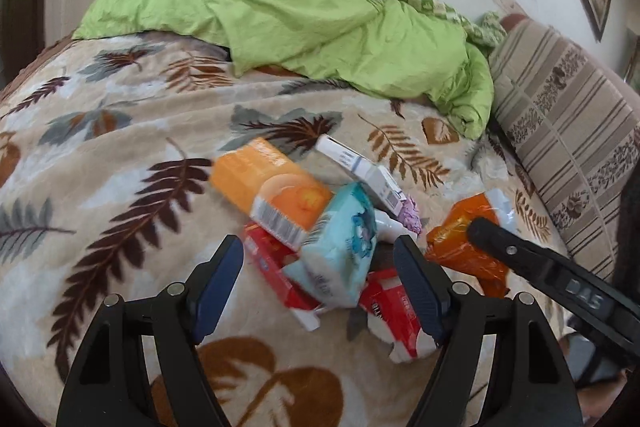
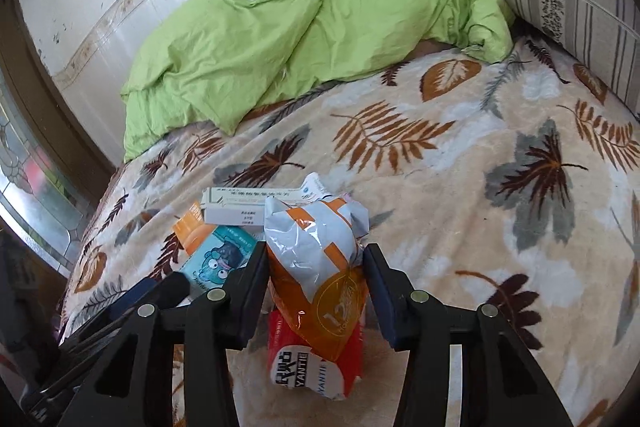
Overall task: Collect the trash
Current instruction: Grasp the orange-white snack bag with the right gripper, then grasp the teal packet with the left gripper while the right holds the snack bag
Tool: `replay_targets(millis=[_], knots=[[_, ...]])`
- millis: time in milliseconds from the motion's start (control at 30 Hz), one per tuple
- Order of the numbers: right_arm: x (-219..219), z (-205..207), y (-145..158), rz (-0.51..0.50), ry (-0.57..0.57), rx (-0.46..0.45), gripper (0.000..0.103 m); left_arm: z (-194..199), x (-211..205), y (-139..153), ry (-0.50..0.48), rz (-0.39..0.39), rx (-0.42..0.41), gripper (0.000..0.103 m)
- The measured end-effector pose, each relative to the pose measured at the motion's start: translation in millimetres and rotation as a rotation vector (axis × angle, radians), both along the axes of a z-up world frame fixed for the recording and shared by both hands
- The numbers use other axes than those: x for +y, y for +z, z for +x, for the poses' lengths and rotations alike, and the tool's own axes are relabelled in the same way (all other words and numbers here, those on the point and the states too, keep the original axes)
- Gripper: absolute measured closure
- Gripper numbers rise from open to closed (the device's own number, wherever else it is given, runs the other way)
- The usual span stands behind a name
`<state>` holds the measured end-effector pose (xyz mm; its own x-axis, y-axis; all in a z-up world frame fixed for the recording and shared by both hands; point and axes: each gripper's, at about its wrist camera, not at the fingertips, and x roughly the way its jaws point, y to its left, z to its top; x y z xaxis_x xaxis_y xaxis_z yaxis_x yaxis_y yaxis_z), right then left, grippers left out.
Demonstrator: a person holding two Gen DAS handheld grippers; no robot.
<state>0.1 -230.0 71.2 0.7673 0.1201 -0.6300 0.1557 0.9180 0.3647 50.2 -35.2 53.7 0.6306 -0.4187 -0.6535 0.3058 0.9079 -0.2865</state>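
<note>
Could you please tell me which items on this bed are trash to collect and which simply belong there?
Trash to collect:
orange box
white carton
blue tissue pack
red wrapper
orange-and-white bag, between the right gripper fingers

Just lying about:
green duvet
leaf-print blanket
striped cushion

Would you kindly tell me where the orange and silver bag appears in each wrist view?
Left wrist view: orange and silver bag at lower right, beside the right gripper's black finger.
Right wrist view: bag at bottom centre, between the right gripper fingers.
Shared landmark: green quilt by the wall.
</note>
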Motion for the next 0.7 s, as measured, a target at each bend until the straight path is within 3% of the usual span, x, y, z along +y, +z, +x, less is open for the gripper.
replay_targets(millis=[100,200,233,333,433,700], knots=[[-9.2,-3.3,0.2,-0.010,-0.023,-0.002,0.052,8.5,-19.1,-9.0,-0.020,0.062,0.014,0.031],[-15.2,-1.9,-1.8,0.006,-0.027,0.009,0.052,15.3,-25.3,-18.2,-0.025,0.084,0.047,0.062],[-15.7,-1.7,-1.8,0.010,-0.028,0.010,0.052,15.6,-23.9,-20.5,-0.030,0.083,0.051,0.068],[-12.7,-1.4,0.5,0.009,-0.015,0.002,0.052,10.5,-20.8,-18.4,-0.019,0.108,0.031,0.074],[-6.7,-1.6,3.9,-0.013,0.000,-0.012,0.052,1.3,-8.0,-10.3,-0.008,0.080,0.014,0.085],[7.7,-2.2,7.5,-0.007,0.050,-0.020,0.052,-13.2,25.3,9.7,0.013,0.017,-0.009,0.085]])
